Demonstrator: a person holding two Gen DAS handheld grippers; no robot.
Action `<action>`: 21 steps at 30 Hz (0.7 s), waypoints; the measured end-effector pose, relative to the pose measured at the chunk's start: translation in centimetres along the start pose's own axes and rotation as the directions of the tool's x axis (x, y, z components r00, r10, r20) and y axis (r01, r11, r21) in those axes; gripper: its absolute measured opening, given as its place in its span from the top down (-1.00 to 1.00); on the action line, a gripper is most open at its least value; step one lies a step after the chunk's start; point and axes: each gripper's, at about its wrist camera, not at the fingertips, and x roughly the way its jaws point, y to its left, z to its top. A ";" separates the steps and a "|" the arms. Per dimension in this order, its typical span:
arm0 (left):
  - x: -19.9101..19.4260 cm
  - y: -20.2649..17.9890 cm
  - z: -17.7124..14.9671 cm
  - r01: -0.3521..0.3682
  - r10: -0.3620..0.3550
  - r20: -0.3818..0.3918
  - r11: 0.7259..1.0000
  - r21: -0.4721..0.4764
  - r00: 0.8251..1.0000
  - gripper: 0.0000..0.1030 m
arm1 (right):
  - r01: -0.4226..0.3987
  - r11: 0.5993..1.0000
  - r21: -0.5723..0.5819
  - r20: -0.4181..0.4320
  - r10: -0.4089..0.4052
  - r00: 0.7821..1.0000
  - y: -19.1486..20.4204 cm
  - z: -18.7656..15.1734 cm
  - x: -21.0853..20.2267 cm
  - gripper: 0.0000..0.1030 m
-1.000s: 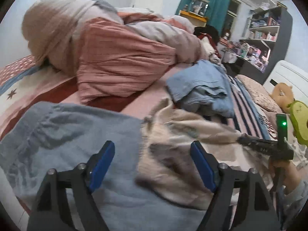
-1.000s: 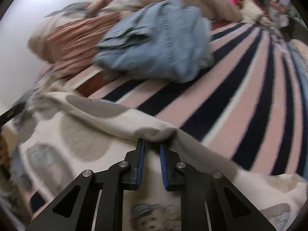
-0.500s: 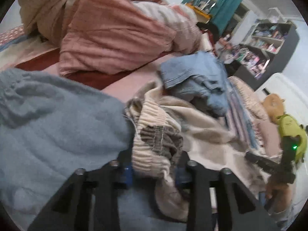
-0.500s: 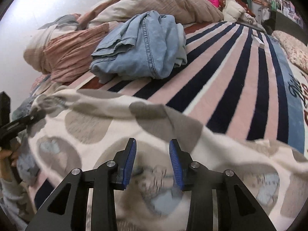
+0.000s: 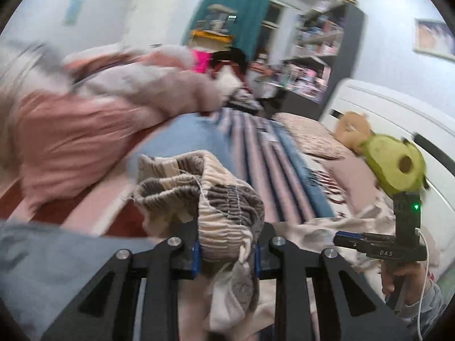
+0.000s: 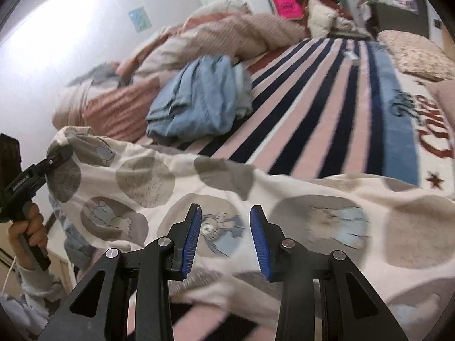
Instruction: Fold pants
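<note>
The pants are cream with grey dots and cartoon prints, and they hang stretched across the near part of the bed. Their gathered elastic waistband is bunched between the pads of my left gripper, whose jaws are closing and pressing on it. The right wrist view shows that gripper at the left edge, holding up one corner of the pants. My right gripper stands open just above the spread fabric, with nothing pinched between its blue pads. It appears in the left wrist view at lower right, held by a hand.
A crumpled blue denim garment lies on the striped blanket. Behind it is a pink and beige duvet pile. A grey-blue garment lies at near left. An avocado plush toy and a pillow sit by the headboard.
My left gripper went from wide open to shut on the waistband and lifted it. My right gripper opened, letting go of the fabric, and rose.
</note>
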 end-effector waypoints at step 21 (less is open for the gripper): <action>18.3 -26.1 -5.6 0.409 -0.289 -0.479 0.897 0.167 0.829 -0.37 | 0.114 0.978 0.172 0.112 -0.134 0.985 -12.8 -9.8 -15.5 0.37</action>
